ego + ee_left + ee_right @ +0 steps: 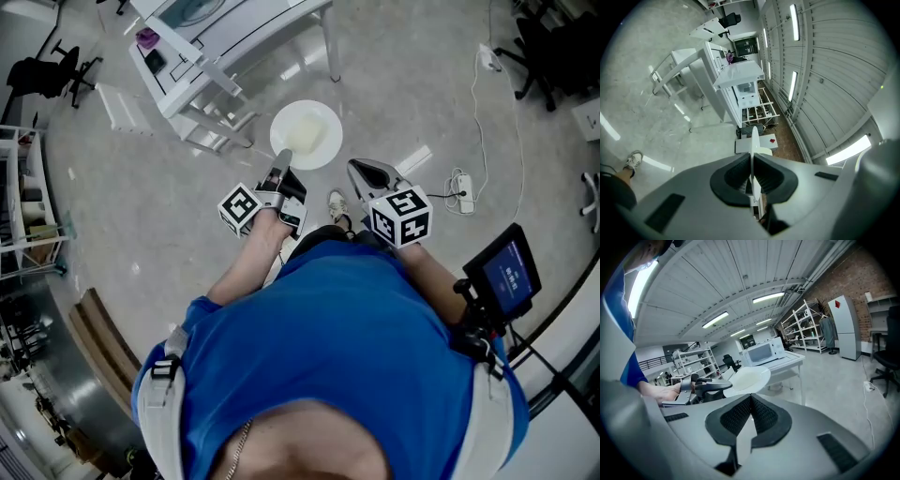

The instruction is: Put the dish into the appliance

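dish [307, 134]: white, cream centre. left gripper [284, 161], right gripper [362, 170]: grey bodies, black ribbed pads, cubes in black-and-white squares. shirt [347, 323]: blue. floor [422, 84]: pale grey. table [246, 42]: white. brick wall [843, 273]: red-brown.

Counts by kind.

- **Tools:** two, the left tool [284, 157] and the right tool [356, 167].
- **Marker cubes:** two, one per tool, the left cube [239, 208] and the right cube [401, 216].
- **Dish** [309, 131]: one, white and round.
- **Microwave** [761, 352]: one, standing on the one white table [790, 363].
- **Power strip** [461, 190]: one.
- **Screen** [507, 270]: one.
- **Shoe** [337, 206]: one in view.
- **Black office chairs:** two can be counted in the head view, the left chair [45, 73] and the right chair [548, 52].
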`<state>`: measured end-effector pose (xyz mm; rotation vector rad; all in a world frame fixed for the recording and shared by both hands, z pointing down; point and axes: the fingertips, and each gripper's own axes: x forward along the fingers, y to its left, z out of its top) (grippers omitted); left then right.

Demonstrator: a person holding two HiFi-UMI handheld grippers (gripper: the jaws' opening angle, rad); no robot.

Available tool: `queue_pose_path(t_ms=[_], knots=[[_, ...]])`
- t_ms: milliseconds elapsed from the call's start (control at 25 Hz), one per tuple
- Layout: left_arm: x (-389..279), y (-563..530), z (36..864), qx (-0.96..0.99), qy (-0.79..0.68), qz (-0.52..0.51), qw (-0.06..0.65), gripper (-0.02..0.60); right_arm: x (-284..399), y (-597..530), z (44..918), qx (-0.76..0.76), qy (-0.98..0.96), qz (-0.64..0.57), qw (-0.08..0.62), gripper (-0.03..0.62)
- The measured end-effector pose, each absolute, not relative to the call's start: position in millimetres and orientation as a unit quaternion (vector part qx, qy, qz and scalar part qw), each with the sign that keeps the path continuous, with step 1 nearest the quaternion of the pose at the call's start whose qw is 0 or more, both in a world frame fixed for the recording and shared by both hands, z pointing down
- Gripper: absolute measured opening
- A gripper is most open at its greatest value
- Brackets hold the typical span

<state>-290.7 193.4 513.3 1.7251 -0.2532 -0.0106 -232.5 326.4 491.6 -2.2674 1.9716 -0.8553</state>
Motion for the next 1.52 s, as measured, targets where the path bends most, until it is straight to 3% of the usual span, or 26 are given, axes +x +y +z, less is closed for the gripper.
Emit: queue_pose_path(t_ms=[560,1120,1520], knots=[[-238,92,511,0.737,-0.136,-0.039,0.661,0.017,-171,210,474,-0.704,0.658,-0.267,-0.031,0.000],[-222,59,517,0.728,-0.170,-0.059,0.662,0.017,-134,162,481,-0.676,0.687,-0.264,-0.041,0.000],[-171,35,521,0.721,-0.231,-0.106,0.644,0.017,-67,125,481,-0.627,0.739,-0.242,-0.057,0.000]])
